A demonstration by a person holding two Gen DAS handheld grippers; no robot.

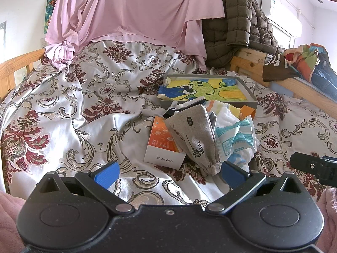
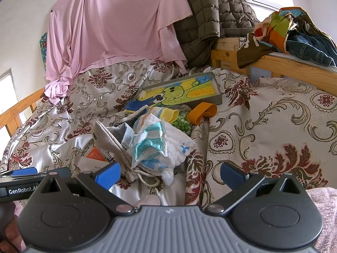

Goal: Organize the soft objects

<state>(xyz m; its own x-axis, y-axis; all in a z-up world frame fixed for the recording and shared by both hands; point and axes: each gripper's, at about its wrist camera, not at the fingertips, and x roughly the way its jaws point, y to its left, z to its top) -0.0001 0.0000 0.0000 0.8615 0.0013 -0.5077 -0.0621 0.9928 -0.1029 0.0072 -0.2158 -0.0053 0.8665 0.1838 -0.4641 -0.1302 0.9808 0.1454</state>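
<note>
A heap of soft things lies on the floral bedspread (image 1: 88, 109): a grey linen drawstring pouch (image 1: 195, 135) (image 2: 109, 141), a white printed cloth (image 2: 174, 145), a teal-and-white wrapper (image 1: 236, 137) (image 2: 149, 145), socks (image 1: 187, 105) and an orange band (image 2: 203, 110). An orange-and-white box (image 1: 162, 145) lies under the pouch. Behind the heap is a grey tray (image 1: 248, 90) (image 2: 218, 97) with a green cartoon drawing. My left gripper (image 1: 170, 174) is open and empty, just short of the pouch. My right gripper (image 2: 170, 174) is open and empty, over the pouch's cord and the white cloth.
A pink sheet (image 1: 130, 12) hangs at the back beside an olive quilted jacket (image 1: 238, 25). A wooden bed rail (image 2: 284, 65) on the right carries colourful clothes and jeans (image 2: 307, 46). Another rail (image 1: 19, 67) runs on the left. Green beads (image 2: 182, 124) lie by the heap.
</note>
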